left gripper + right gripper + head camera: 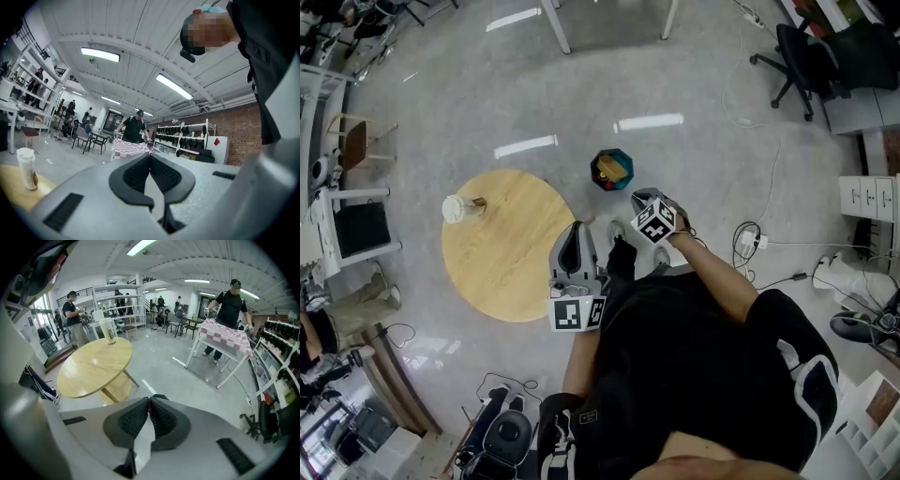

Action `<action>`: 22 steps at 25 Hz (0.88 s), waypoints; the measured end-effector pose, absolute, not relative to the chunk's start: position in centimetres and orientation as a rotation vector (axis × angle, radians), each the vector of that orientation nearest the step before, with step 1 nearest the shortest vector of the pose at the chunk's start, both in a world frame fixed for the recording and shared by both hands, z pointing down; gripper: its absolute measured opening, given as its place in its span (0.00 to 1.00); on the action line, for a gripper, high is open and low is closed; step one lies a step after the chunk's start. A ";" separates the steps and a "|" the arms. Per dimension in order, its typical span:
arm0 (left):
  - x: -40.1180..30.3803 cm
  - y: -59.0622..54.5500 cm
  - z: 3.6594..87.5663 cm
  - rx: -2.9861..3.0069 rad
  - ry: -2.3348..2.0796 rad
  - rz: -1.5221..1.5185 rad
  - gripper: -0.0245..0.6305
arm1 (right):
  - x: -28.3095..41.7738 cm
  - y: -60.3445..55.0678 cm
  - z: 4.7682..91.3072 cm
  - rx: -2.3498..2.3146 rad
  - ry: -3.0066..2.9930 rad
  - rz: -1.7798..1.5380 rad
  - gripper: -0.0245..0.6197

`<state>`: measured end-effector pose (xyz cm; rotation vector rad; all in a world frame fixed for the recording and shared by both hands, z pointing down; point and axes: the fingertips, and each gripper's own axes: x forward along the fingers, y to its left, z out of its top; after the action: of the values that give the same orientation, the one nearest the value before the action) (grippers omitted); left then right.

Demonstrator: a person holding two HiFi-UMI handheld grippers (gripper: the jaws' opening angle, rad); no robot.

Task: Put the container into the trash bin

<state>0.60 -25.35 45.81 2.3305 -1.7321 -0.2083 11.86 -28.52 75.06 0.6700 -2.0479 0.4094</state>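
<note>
The round wooden table (502,248) is kept almost wholly bare. Only a lidded cup (455,208) is stood upright near its left rim, so the rest of the top is left open to a reach. Just off the table's far right edge, an open teal trash bin (611,170) is set on the floor, with some litter seen inside. Bare floor is left between table and bin. Well right of the table, cables (750,239) are strewn.

- Trash bin (626,163): teal, angular, open-topped, upright on the floor just beside the round table.
- Container (608,170): yellowish-brown, lying inside the bin.
</note>
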 end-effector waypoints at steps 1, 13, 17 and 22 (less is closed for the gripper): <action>1.2 -24.7 45.5 2.335 -1.740 -0.209 0.05 | 12.3 -28.0 74.3 0.681 -2.067 0.413 0.09; 10.4 -13.2 43.5 2.298 -1.848 -0.289 0.05 | 20.4 -20.7 66.7 0.815 -2.271 0.424 0.09; 12.0 -10.1 43.0 2.285 -1.877 -0.284 0.05 | 22.2 -18.7 65.2 0.825 -2.307 0.441 0.09; 12.3 -8.6 42.0 2.308 -1.894 -0.289 0.05 | 23.3 -17.0 63.3 0.894 -2.359 0.460 0.09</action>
<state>12.33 -8.61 41.95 2.3084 -1.8944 -0.2886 23.30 -17.03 63.33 0.8936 -2.3592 0.4601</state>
